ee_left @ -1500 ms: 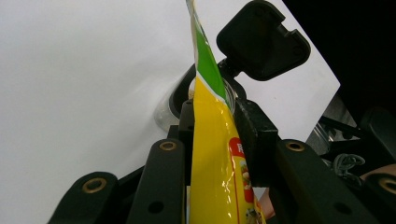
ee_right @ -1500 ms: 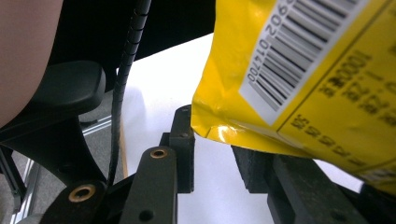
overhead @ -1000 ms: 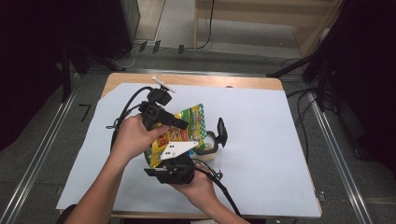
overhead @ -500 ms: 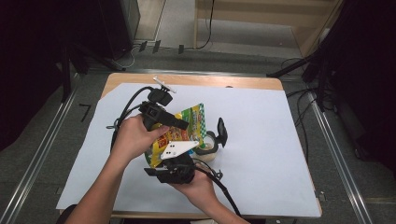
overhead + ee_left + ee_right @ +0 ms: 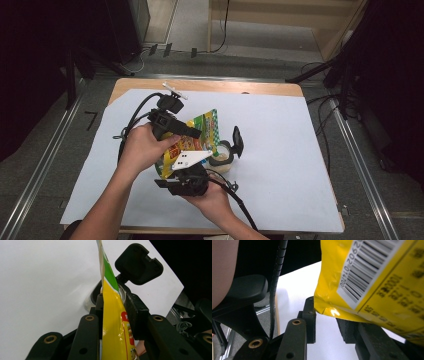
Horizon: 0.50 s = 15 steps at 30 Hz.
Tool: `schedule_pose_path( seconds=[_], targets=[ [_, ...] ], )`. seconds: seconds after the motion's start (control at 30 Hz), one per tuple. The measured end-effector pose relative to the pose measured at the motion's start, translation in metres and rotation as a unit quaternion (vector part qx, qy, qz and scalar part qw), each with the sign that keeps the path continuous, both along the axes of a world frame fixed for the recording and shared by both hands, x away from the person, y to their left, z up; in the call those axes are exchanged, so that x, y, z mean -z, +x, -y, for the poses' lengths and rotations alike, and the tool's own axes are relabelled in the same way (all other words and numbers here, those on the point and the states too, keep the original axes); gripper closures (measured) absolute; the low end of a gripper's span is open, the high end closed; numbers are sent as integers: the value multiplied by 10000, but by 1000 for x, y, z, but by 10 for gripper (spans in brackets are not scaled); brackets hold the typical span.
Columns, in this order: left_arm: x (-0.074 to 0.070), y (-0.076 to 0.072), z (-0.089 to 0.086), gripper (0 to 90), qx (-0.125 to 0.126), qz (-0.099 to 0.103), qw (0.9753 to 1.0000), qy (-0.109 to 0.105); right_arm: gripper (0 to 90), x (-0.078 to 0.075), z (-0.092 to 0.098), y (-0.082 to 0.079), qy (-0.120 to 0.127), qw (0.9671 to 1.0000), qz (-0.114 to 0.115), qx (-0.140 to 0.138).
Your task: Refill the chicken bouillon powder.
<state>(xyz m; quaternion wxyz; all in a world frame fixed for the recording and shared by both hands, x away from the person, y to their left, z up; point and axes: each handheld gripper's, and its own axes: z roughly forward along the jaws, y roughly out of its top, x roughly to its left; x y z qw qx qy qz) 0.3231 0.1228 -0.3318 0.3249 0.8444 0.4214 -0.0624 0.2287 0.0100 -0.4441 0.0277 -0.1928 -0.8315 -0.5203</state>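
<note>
A yellow and green snack bag [image 5: 202, 134] is held up over the white sheet, tilted toward a small clear jar [image 5: 223, 159] whose black flip lid [image 5: 237, 141] stands open. My left gripper [image 5: 196, 133] is shut on the bag's edge [image 5: 111, 315]; in the left gripper view [image 5: 113, 302] the jar [image 5: 122, 291] and its lid [image 5: 138, 263] sit just beyond the jaws. My right gripper [image 5: 182, 172] sits below the bag, open. In the right gripper view [image 5: 325, 322] the bag's barcoded lower corner [image 5: 352, 282] hangs over the gap and rests above the right jaw.
A white paper sheet [image 5: 285, 150] covers the wooden table [image 5: 210, 86]. Black cables [image 5: 132, 120] trail from the left gripper across the sheet's left part. A small white item [image 5: 175, 91] lies near the far edge. Metal rails [image 5: 357, 165] run along both sides.
</note>
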Motion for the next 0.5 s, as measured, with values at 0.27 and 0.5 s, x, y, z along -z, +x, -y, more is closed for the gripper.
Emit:
schedule_pose_path(
  seconds=[0.27, 0.5],
  targets=[
    [-1, -1, 2, 733, 21, 11, 10000, 1, 707, 1, 1, 3, -29, 10000, -27, 48],
    [-1, -2, 3, 734, 35, 13, 10000, -13, 707, 2, 2, 3, -30, 10000, -46, 66]
  ],
)
